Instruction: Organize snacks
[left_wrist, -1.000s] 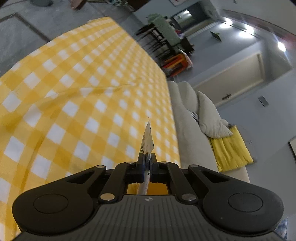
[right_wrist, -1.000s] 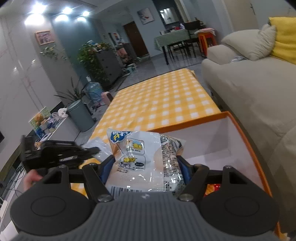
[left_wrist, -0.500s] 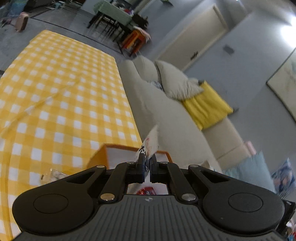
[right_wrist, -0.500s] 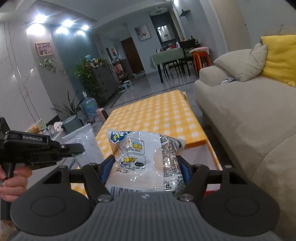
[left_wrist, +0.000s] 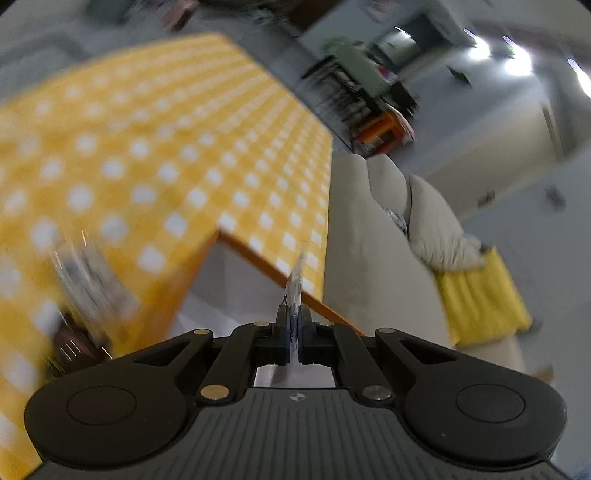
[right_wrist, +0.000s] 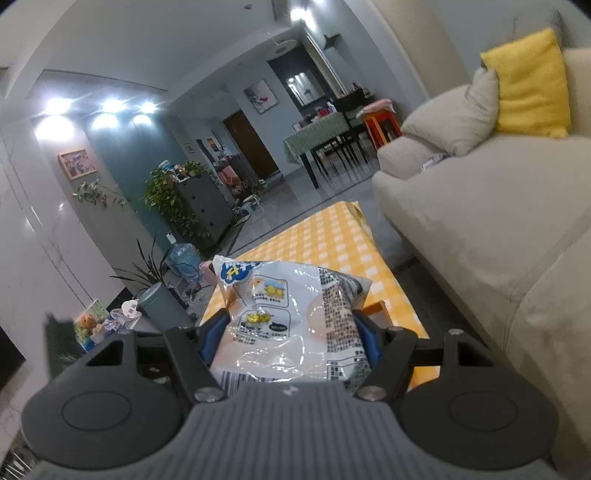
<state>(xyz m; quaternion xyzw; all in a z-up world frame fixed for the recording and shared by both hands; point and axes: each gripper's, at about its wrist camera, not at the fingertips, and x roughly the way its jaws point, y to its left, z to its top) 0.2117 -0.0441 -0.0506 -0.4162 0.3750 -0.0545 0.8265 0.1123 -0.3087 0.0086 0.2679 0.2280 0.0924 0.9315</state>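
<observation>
My left gripper (left_wrist: 294, 332) is shut on the edge of a thin white snack packet (left_wrist: 296, 282), which stands on edge between the pads. It hangs over an orange-rimmed box (left_wrist: 258, 260) with a white inside, on the yellow checked tablecloth (left_wrist: 147, 155). Blurred loose snack packets (left_wrist: 85, 280) lie left of the box. My right gripper (right_wrist: 288, 332) is shut on a puffy white snack bag (right_wrist: 291, 317) with blue print, held up above the tablecloth (right_wrist: 332, 236); a corner of the box's orange rim (right_wrist: 380, 308) shows just beyond it.
A beige sofa (right_wrist: 480, 221) with a grey cushion (right_wrist: 454, 122) and a yellow cushion (right_wrist: 528, 96) runs along the right of the table. Far off are a dining table (right_wrist: 321, 136), plants (right_wrist: 170, 199) and a grey bin (right_wrist: 162, 306). The left wrist view is motion-blurred.
Both hands moved with their packets. The left view swung away from the sofa toward the table and box. The right gripper rose, so the box dropped mostly out of its view.
</observation>
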